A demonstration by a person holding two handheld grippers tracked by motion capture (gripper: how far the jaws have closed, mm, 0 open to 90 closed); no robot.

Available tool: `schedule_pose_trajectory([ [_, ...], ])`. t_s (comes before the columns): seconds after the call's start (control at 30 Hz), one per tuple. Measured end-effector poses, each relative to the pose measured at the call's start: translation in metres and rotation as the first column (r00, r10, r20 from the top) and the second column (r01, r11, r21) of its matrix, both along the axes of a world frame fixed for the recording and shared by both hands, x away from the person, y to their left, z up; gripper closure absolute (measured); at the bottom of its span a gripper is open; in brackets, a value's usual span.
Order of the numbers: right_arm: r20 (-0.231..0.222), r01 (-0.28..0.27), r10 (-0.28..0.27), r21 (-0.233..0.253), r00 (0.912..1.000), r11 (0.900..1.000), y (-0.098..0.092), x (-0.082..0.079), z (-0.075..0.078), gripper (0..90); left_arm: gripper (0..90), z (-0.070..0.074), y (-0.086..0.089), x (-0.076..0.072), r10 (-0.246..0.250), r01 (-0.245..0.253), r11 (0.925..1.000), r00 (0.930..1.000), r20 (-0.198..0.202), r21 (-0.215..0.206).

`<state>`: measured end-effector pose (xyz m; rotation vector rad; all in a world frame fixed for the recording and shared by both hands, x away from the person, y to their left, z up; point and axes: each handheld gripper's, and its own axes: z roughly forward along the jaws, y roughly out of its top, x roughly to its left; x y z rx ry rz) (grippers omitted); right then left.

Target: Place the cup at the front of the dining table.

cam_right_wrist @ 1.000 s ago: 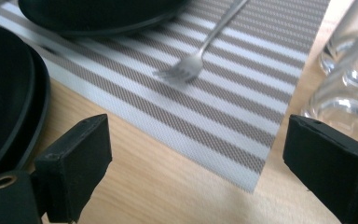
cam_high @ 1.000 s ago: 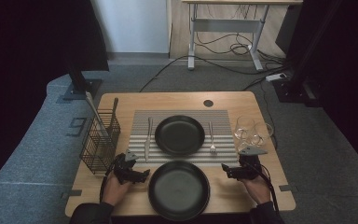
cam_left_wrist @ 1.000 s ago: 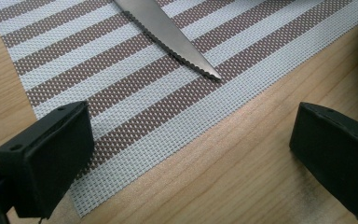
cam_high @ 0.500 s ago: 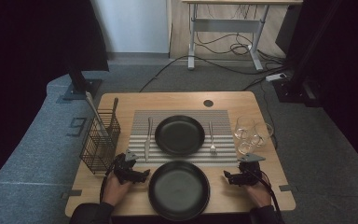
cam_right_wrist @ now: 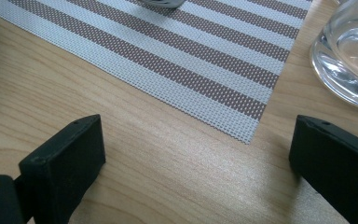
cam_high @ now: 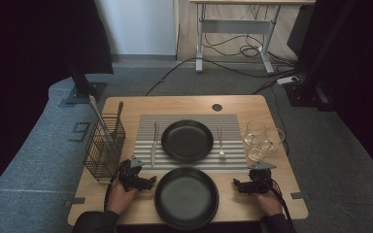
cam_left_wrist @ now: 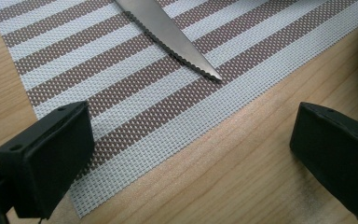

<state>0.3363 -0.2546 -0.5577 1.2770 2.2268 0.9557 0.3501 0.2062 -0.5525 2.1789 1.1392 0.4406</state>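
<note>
Two open tools, left (cam_high: 148, 182) and right (cam_high: 236, 185), flanking near black plate (cam_high: 186, 197).

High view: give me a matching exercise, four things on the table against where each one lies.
Things:
1. knife
2. fork
3. glasses
4. wire basket

Places:
A. off the striped placemat, at its right end
B. on the placemat, left of the far black plate
C. at the table's left edge, utensils standing in it
D. on the placemat, right of the far black plate

Pairs: 1-B, 2-D, 3-A, 4-C
</note>
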Motion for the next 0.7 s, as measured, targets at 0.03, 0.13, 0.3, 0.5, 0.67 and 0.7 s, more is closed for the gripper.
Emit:
schedule_pose_trajectory([
  [0.03, 0.0, 0.0, 0.0, 0.0, 1.0, 1.0, 0.0, 0.0, 0.0, 2.7, 0.0, 0.0, 0.0, 0.0, 0.0, 0.0, 1.0, 1.0, 0.0, 0.0],
  [0.13, -0.002, 0.003, -0.003, -0.001, 1.0, 1.0, 0.0001, 0.0003, -0.0001, 2.0, 0.0, 0.0, -0.0001, 0.0001, 0.0, 0.0, 1.0, 1.0, 0.0, -0.001],
  [0.3, -0.004, 0.004, -0.004, -0.001, 1.0, 1.0, 0.0004, 0.0004, -0.0001, 1.4, 0.0, 0.0, -0.0003, 0.0003, -0.001, 0.001, 1.0, 1.0, 0.0, -0.001],
  [0.5, -0.017, 0.003, -0.003, -0.006, 0.9998, 1.0, 0.0015, 0.001, 0.0009, 0.4, 0.0, -0.0001, -0.0004, 0.0004, 0.0, 0.0, 1.0, 1.0, 0.0, -0.001],
  [0.67, -0.019, 0.006, -0.006, -0.013, 0.9998, 1.0, 0.0014, 0.0004, 0.0035, 0.4, 0.0, -0.0001, -0.0004, 0.0004, 0.0, 0.0, 1.0, 1.0, 0.0, -0.001],
  [0.7, -0.017, 0.006, -0.006, -0.012, 0.9998, 1.0, 0.0013, 0.0003, 0.004, 0.4, 0.0, 0.0, -0.0004, 0.0004, 0.0, 0.0, 1.0, 1.0, 0.0, -0.001],
])
